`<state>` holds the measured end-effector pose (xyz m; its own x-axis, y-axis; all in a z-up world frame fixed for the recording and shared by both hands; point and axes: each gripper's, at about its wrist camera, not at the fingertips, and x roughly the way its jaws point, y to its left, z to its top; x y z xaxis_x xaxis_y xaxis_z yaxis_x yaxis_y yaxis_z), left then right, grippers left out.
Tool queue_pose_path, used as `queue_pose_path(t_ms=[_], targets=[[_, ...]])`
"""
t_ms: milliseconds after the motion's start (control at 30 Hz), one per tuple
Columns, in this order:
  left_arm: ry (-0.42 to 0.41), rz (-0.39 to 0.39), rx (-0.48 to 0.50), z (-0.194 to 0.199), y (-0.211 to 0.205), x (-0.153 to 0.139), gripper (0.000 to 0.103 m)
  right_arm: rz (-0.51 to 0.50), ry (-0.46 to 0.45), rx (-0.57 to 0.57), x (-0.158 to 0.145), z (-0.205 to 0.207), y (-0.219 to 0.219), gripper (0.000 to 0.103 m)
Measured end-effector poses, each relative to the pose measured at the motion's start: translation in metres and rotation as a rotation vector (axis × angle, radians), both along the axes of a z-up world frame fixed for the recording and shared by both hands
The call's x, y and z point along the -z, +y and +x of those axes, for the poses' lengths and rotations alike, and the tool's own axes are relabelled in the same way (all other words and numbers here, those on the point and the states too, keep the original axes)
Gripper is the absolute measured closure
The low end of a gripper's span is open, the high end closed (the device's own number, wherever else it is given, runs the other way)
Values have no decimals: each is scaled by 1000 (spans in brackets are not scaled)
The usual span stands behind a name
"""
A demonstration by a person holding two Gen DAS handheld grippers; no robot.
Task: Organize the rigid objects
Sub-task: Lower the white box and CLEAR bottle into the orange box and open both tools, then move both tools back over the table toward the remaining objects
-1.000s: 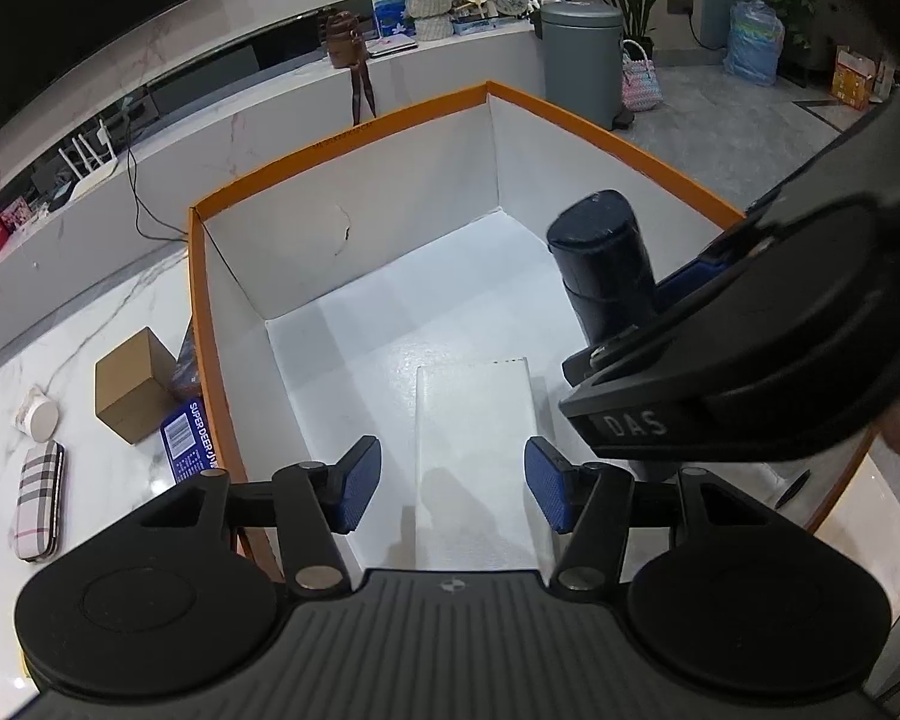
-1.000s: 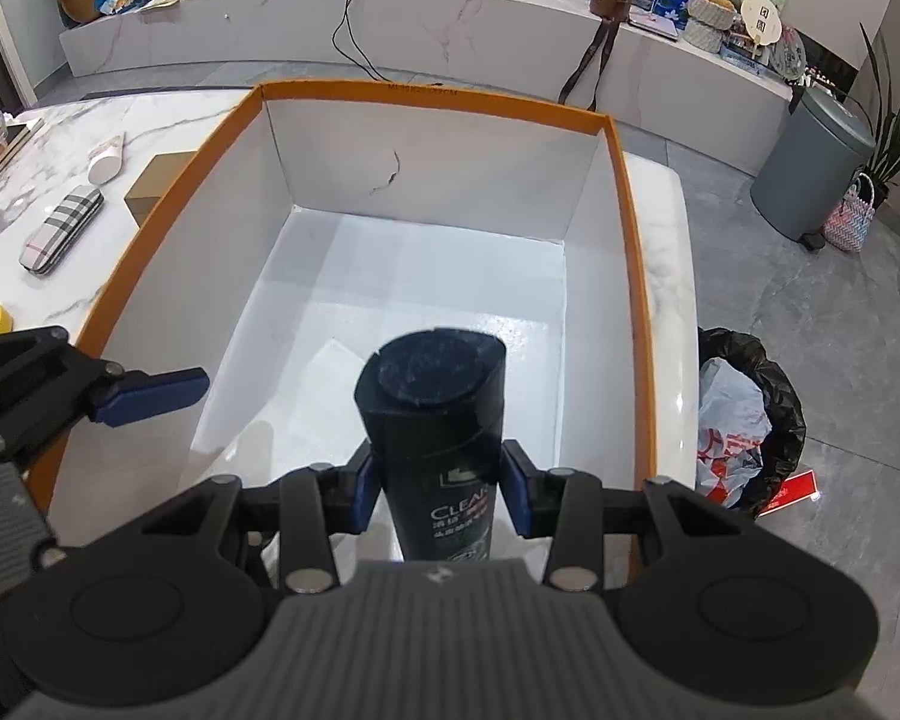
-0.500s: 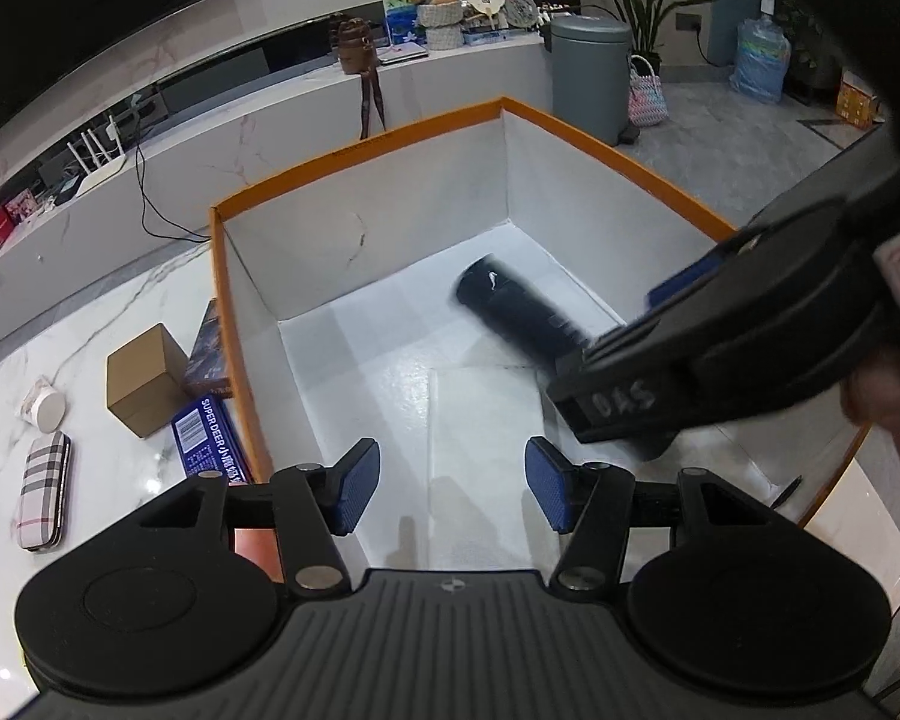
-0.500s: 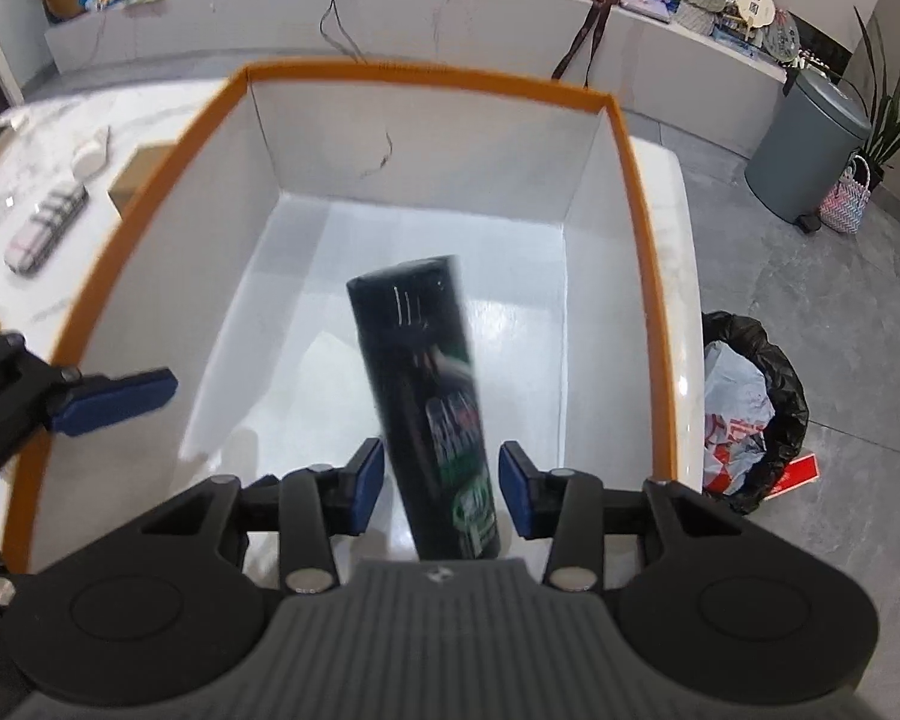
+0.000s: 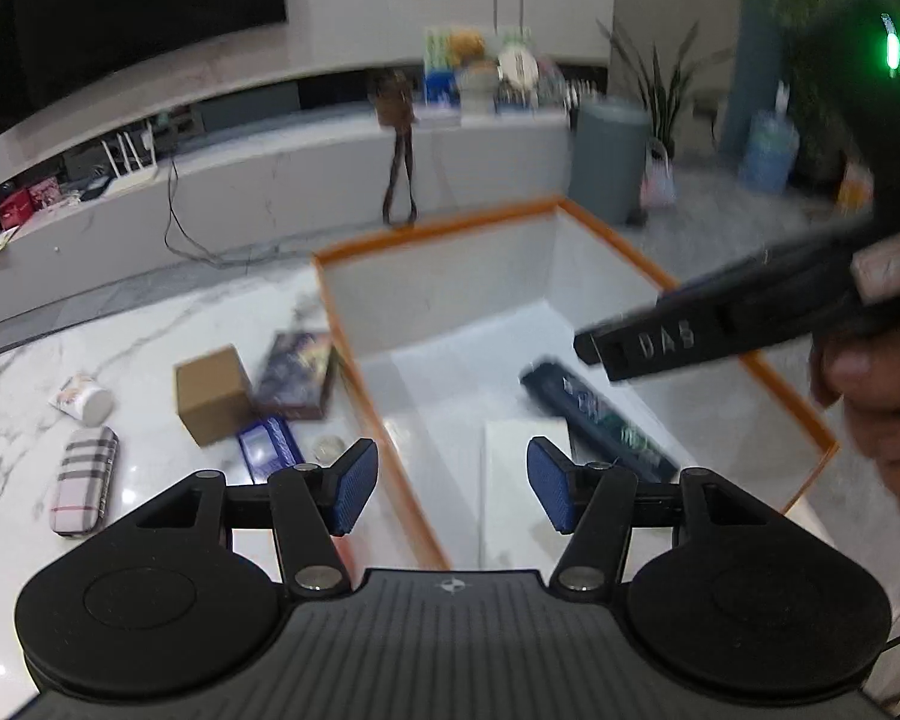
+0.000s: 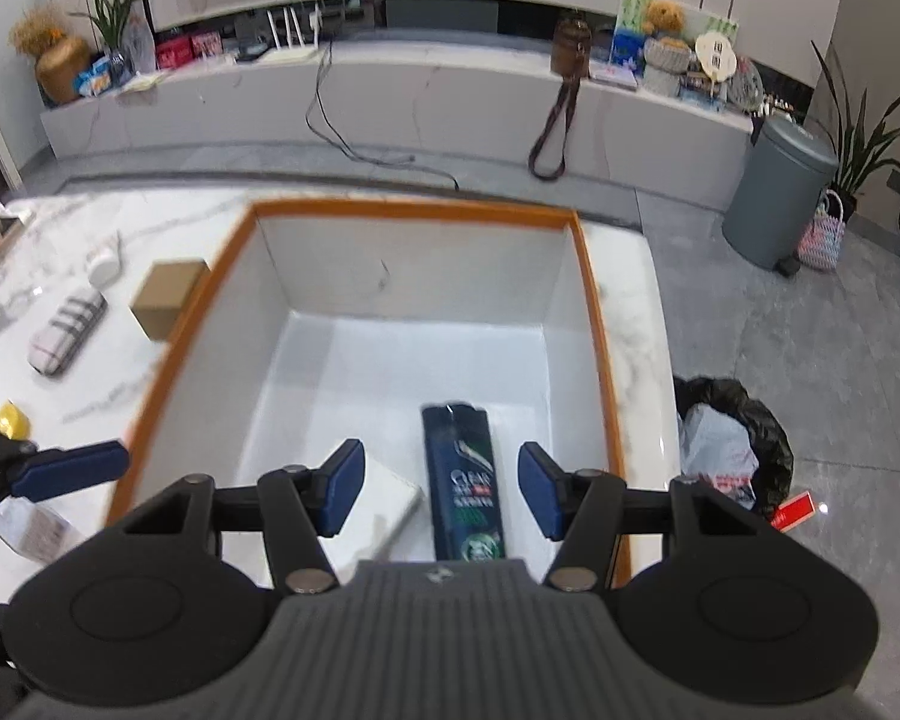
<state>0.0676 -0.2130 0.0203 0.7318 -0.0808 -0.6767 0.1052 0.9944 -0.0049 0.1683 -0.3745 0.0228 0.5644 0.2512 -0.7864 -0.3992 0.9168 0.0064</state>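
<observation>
The dark shampoo bottle [image 6: 465,480] lies flat on the floor of the white box with the orange rim [image 6: 411,208], beside a flat white box [image 6: 390,501]. The bottle also shows in the left wrist view [image 5: 597,420], as does the orange-rimmed box [image 5: 618,240]. My right gripper [image 6: 441,489] is open and empty, raised above the bottle. My left gripper [image 5: 453,483] is open and empty over the box's left wall. On the marble table lie a brown carton [image 5: 213,393], a plaid case [image 5: 84,480], a blue packet [image 5: 270,447], a dark book [image 5: 297,375] and a small white cup [image 5: 84,399].
A yellow item [image 6: 9,417] lies on the table's near left. A black bin bag [image 6: 729,438] stands on the floor right of the table, a grey bin [image 6: 777,192] further back. A long counter [image 6: 390,96] runs behind.
The right gripper opened and let go of the shampoo bottle, which dropped flat into the box. Both grippers have risen and pulled back; the left one shifted left.
</observation>
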Motion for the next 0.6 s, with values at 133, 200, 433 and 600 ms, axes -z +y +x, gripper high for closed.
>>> queue_pose_path(t_ms=[133,200,433,600], targets=[[-30,-35,-45,-7,28,-16,34,11,-33,-19,-8,-6,13,46],[-41,-36,-61,-10,41,-21,34,16,-43,-30,-11,-9,19,46],[-44,-1,-98,-22,80,-24,32,16,-72,-61,-19,-18,40,46],[-35,17,-127,-32,110,-22,32,25,-95,-79,-24,-27,56,46]])
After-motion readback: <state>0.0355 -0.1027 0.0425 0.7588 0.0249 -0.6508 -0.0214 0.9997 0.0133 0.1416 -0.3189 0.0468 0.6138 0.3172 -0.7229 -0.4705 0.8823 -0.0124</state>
